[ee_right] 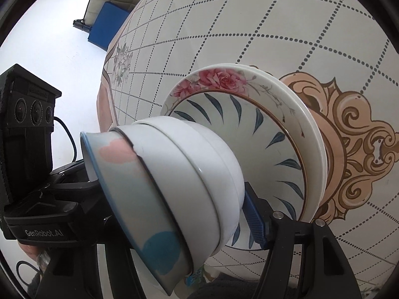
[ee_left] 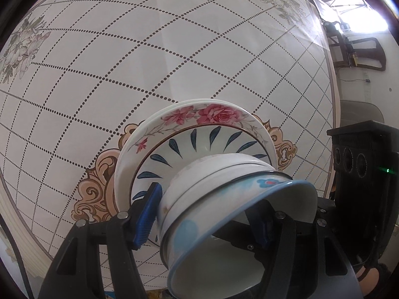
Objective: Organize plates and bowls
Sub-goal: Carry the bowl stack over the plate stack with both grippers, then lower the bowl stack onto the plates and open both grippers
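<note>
both grippers, left [ee_left: 209, 214] and right [ee_right: 174, 214], have jaws clamped on one stack [ee_right: 189, 174] of bowls over plates, carried above the bench [ee_left: 174, 49], plates at 12 o'clock; if either side slackens, the tilted stack could slide apart and smash.

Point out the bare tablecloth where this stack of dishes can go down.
Free: the dotted-grid tablecloth between the grey flower prints and the table edge. Crowded: the centre, where the stacked plates and nested bowls cover the tan scroll medallion.
</note>
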`<state>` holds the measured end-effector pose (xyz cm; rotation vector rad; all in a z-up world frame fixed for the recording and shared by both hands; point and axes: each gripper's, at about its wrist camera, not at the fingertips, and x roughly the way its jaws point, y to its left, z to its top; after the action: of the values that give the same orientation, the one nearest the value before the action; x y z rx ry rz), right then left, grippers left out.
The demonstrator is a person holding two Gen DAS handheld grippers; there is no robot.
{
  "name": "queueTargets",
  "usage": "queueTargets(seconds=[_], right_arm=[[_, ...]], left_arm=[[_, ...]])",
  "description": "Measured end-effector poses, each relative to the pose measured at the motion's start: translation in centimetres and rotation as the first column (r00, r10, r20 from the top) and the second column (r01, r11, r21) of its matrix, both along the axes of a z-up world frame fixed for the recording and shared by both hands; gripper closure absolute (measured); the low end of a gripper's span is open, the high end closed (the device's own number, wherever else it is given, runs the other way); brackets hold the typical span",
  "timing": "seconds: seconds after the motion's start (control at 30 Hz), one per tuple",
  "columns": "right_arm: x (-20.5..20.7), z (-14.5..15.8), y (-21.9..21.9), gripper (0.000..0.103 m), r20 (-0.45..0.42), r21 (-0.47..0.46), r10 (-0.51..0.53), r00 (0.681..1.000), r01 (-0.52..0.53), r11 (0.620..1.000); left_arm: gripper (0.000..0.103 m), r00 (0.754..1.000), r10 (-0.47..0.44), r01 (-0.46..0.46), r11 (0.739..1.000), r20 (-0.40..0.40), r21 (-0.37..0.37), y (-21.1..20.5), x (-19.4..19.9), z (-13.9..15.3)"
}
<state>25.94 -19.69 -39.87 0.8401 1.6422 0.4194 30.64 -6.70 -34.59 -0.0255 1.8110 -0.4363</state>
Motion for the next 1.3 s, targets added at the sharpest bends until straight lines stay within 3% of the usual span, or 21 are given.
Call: queueTargets(seconds=[1.0,1.13,1.3], right_arm=[[0.9,-1.5,1.3,0.035,-0.031,-0.057,0.018,0.999,-0.020,0.998],[1.0,-1.0,1.4,0.035,-0.028,-0.091,0.039,0.999,-0.041,0.995],[0.7,0.5,1.6,0.035,-0.024,-0.157,0.058,0.998,-0.061,0.986]], left_arm=[[0.042,0.997,0.062,-0.063,0.998,-0.039,-0.018,1.4,0.1,-1.8],[0.042,0.996,0.086,-0.086,0.996,-0.006,-0.010,2.1,0.3,-0.6],[0.040,0.989,0.108,-0.112,0.993,0.099,0.034,2.9,0.3,2.3]])
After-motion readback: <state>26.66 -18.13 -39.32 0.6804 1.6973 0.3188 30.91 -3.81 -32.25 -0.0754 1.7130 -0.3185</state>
